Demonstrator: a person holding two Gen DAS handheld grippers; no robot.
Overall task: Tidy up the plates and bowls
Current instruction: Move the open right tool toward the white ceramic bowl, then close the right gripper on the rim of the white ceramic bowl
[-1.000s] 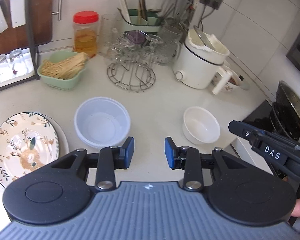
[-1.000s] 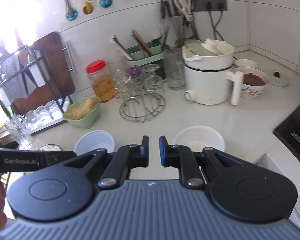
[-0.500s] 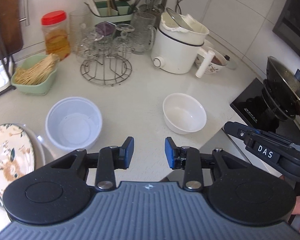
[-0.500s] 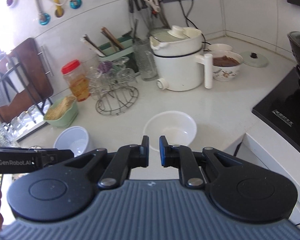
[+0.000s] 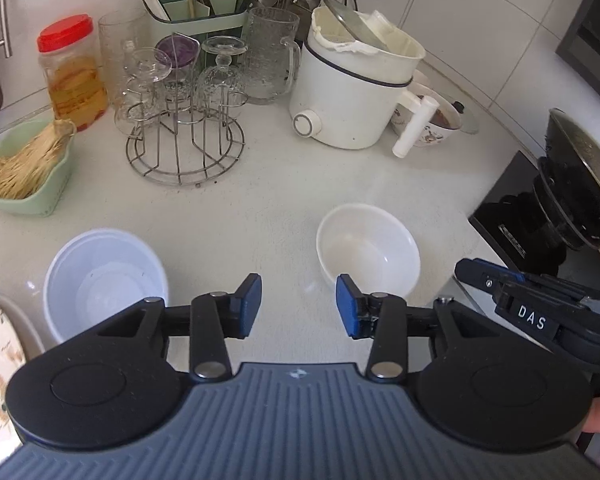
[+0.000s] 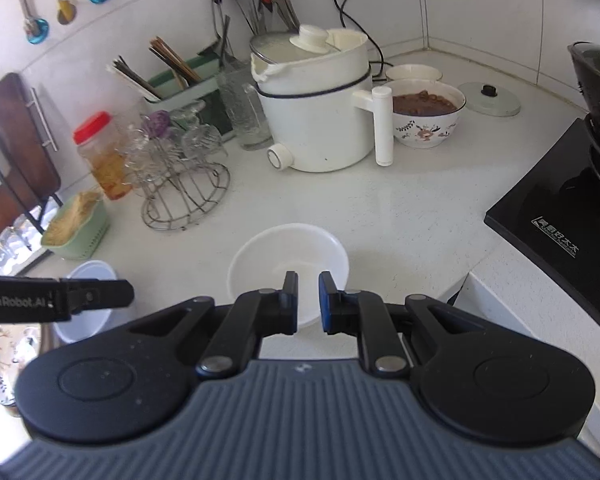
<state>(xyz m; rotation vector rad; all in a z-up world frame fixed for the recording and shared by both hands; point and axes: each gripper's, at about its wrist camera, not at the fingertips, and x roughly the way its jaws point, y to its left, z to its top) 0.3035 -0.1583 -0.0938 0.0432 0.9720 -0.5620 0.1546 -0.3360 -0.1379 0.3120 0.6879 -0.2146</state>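
While the left gripper [image 5: 299, 306] has just been opening, nothing is held in it. The right gripper [image 6: 308, 302] is kept almost closed and empty above the white bowl [image 6: 260, 258]

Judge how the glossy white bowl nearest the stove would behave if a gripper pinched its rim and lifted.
The glossy white bowl looks rigid and glazed, probably ceramic, so the pads may slip on its smooth rim. It appears empty, so likely moderate in weight, though a one-sided pinch could tilt it. It stands near the white counter's edge; a drop would probably chip it.
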